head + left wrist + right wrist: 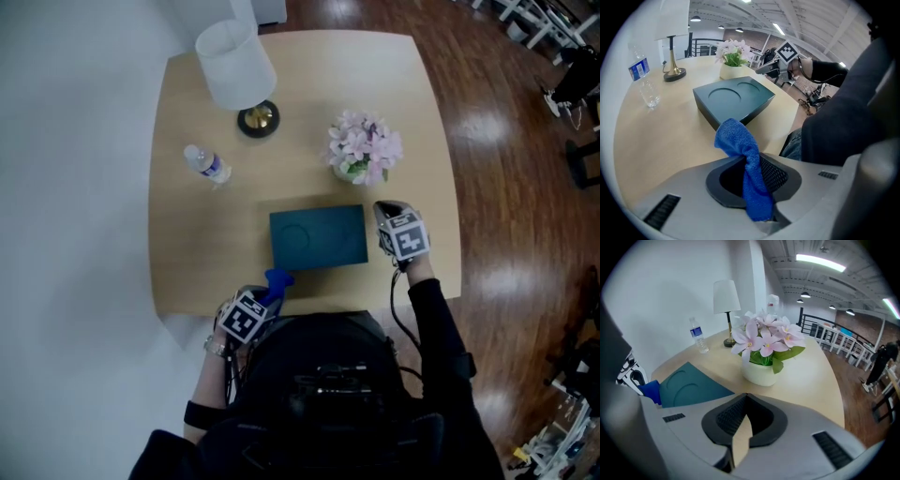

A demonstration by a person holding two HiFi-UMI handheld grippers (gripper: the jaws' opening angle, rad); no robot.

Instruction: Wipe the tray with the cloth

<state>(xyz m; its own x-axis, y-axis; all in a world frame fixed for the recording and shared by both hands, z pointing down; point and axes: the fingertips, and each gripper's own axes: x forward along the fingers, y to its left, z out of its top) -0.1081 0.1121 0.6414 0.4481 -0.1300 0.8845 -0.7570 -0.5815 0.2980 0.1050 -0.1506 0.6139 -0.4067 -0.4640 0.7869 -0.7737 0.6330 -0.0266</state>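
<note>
left gripper [751, 164] jaws clamped on cloth [737, 138], near tray [319, 237] front-left corner. right gripper [745, 401] jaws together, empty, just beside tray right edge, facing flowers [764, 341].

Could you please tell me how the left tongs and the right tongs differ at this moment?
The left tongs are clamped on a blue cloth, while the right tongs are closed on nothing. The left tongs sit at the near left corner of the teal tray. The right tongs sit beside its right edge, near the potted flowers. Both point downward.
</note>
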